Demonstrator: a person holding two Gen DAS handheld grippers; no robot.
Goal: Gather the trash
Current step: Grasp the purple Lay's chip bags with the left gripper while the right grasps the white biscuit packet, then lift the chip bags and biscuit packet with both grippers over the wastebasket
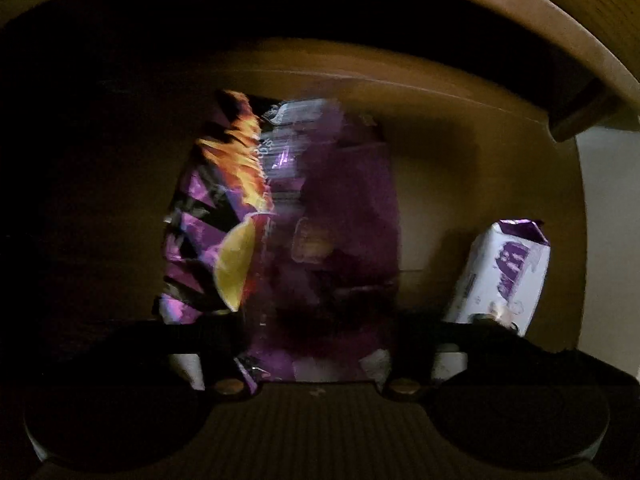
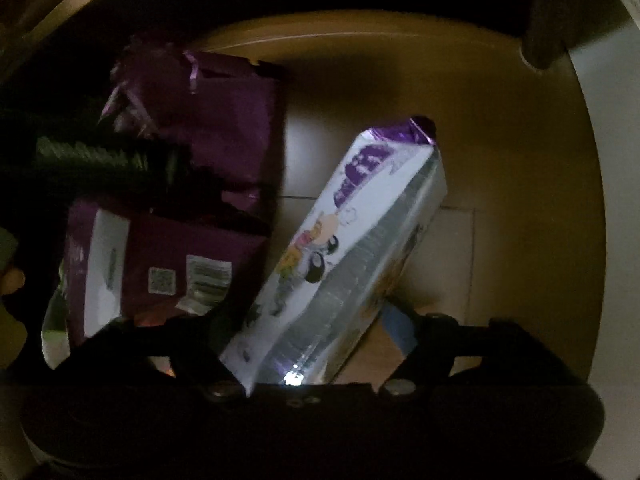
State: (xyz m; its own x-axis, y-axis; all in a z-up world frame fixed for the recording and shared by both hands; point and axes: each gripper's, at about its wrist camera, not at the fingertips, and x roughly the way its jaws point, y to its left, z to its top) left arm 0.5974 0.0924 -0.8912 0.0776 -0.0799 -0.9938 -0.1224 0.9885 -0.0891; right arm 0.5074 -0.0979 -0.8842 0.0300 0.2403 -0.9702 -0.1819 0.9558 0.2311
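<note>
dim scene. curved wooden rim (image 1: 580,12) arcs overhead in both views, grain visible at upper right. pale tiled floor (image 2: 452,248) below, seam lines showing. light wall (image 1: 612,216) at right edge.

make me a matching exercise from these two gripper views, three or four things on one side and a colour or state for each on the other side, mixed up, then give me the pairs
Things:
1. purple chip bag
2. white snack pack
3. left gripper
4. wooden rim

Descriptions:
A. curved, brown, arching across the top of the view
B. flames and a yellow wedge printed on it
C. cartoon figures and a crimped purple end
D. dark jaws either side of a purple bag

Pairs: 1-B, 2-C, 3-D, 4-A
</note>
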